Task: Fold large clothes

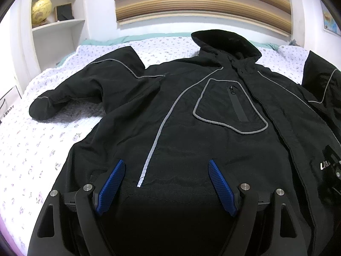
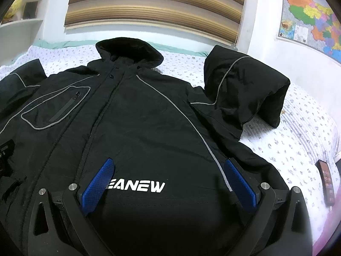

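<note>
Black jacket (image 1: 213, 106) spread front-up on the bed (image 1: 42, 145), both tongs apart above its hem.

The left tongs (image 1: 166, 183) hang over the jacket's left lower front, jaws wide, nothing between them; the right tongs (image 2: 170, 183) hang likewise over the white lettering (image 2: 136, 186). The hood (image 2: 127, 49) lies toward the wall, the sleeves (image 2: 245, 89) bent outward. A phone (image 2: 326, 181) lies on the bed's right edge.
</note>
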`<state>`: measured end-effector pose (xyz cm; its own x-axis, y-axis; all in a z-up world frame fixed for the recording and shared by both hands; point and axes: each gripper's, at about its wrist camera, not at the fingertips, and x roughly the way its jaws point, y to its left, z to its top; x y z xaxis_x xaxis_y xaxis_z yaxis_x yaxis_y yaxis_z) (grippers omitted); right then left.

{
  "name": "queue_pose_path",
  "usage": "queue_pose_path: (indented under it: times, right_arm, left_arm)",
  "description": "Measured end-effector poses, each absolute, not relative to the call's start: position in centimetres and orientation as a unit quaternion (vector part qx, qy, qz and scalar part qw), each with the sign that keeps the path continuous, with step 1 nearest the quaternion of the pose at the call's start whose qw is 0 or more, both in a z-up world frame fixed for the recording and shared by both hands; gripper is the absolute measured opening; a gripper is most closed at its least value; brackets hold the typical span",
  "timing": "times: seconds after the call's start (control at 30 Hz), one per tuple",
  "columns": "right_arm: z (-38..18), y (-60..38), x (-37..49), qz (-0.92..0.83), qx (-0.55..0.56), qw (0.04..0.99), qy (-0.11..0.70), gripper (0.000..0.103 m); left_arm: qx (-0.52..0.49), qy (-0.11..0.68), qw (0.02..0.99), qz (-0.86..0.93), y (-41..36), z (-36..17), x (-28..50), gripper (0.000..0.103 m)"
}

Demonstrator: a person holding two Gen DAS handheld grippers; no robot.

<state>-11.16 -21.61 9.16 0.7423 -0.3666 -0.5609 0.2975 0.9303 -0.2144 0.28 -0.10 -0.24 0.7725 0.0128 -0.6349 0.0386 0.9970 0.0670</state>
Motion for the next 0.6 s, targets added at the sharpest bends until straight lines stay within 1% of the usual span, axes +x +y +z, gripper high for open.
queue_pose_path:
  times: [0.6]
  right_arm:
    - [9.21, -21.34, -11.4, -0.179, -0.055, 0.939, 0.289, 0.103]
  left_arm:
    - [0.033, 0.343, 0.939, -0.006, -0.24, 0.07, 0.33, 0.082]
